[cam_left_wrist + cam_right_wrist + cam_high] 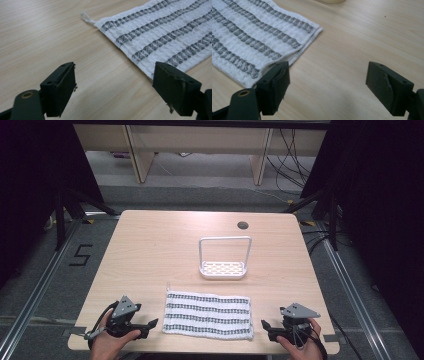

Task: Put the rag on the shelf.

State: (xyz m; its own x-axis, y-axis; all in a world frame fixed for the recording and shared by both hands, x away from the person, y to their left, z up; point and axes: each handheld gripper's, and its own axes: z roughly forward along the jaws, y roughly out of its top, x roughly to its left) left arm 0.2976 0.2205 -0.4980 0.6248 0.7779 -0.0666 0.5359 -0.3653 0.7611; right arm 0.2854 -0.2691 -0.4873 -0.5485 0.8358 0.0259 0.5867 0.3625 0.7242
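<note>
Wooden table (150, 250) is big and pale, with lots of bare room on its far half and down both sides. A small round hole (242, 225) sits near the far edge. Next comes the towel (208, 315), white with dark stripes, lying flat close to the near edge, between the two grippers. Behind it, a little way off, stands a white rack (223, 265) with a tall thin handle. The left gripper (146, 328) rests just beside the left end of the towel, and its jaws are wide apart with nothing in them. The right gripper (266, 329) is just beside the right end, jaws wide too and holding nothing. The left gripper view shows a small loop (85, 17) on one corner of the towel, and bare wood between the jaws. The right gripper view shows that the towel edge (308, 47) is folded double, with one jaw just beside it.
</note>
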